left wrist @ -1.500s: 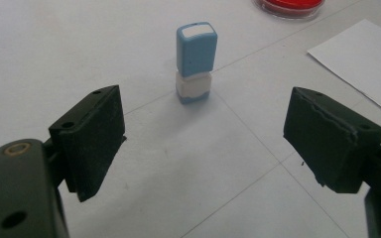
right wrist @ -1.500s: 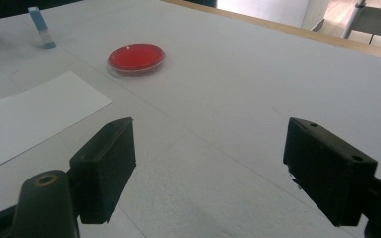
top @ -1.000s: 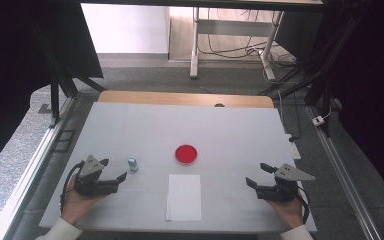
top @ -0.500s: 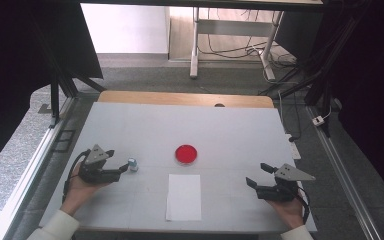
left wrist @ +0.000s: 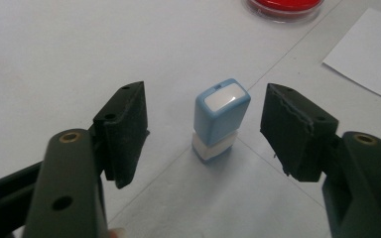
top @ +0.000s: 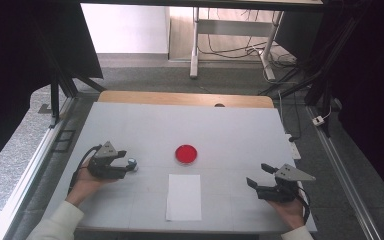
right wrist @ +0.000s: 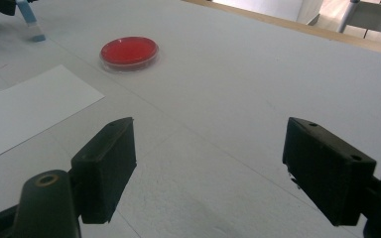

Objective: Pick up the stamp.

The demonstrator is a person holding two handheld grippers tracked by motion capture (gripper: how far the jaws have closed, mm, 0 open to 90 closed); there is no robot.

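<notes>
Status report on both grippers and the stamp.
Left gripper closing, fingers astride upright blue stamp, no contact. Right gripper open, idle. Nothing obstructing.

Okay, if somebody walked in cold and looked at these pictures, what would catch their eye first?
Probably the red round dish, the one bright spot near the middle of the pale table, with a white sheet of paper lying just in front of it. Next, the small blue and white stamp standing upright between the jaws of the left gripper, which have just been closing but do not touch it yet.
</notes>
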